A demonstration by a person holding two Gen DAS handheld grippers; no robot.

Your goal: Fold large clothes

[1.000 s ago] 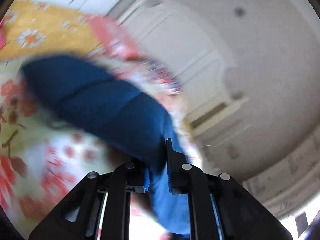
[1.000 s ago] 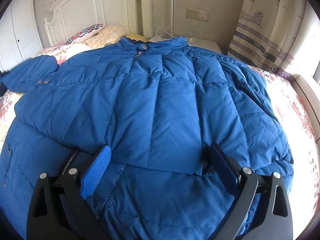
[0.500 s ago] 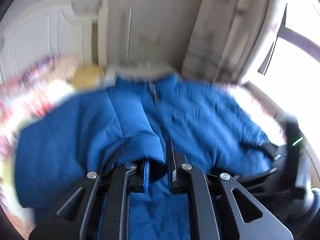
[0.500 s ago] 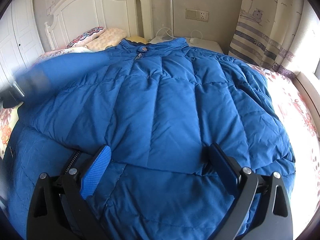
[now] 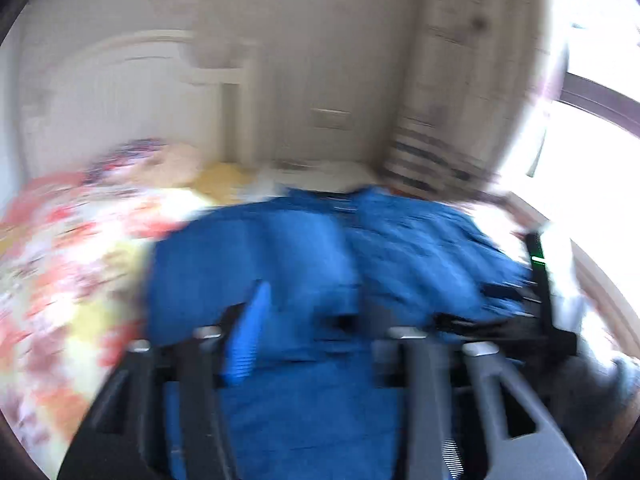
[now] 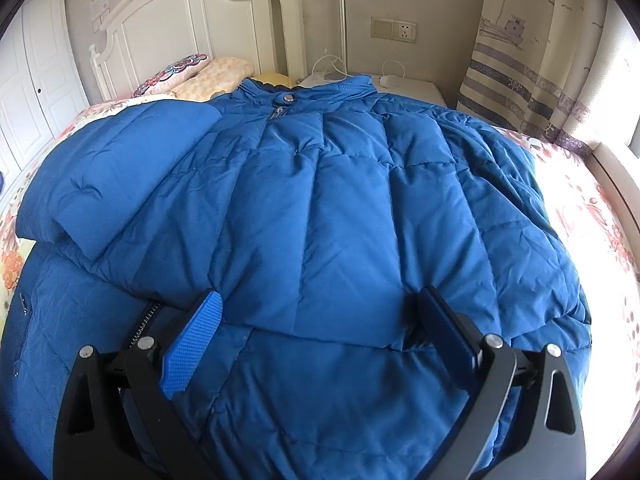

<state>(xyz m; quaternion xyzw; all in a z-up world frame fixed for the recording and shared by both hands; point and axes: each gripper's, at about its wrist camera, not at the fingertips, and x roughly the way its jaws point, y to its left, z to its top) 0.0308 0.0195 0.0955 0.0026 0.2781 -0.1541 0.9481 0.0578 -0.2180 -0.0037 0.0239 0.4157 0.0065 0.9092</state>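
Observation:
A large blue quilted down jacket [image 6: 340, 208] lies front-up on the bed, collar toward the headboard. Its left sleeve [image 6: 112, 176] lies folded across the chest. My right gripper [image 6: 320, 312] is open, its jaws wide apart, resting low over the jacket's lower front. The left wrist view is blurred by motion. There my left gripper [image 5: 316, 316] is open over the jacket [image 5: 320, 264], with nothing between the jaws. The right gripper's black body [image 5: 536, 320] shows at the right of that view.
The bed has a floral sheet [image 6: 592, 208] and a white headboard [image 6: 192, 28]. Pillows [image 6: 200, 76] lie at the head. A white nightstand [image 6: 404, 88] with cables, a wall socket [image 6: 394, 30] and a striped curtain [image 6: 532, 60] stand behind. White wardrobe doors [image 6: 28, 92] stand at the left.
My left gripper carried the sleeve across the jacket, laid it on the chest and opened. The right gripper stayed open in place.

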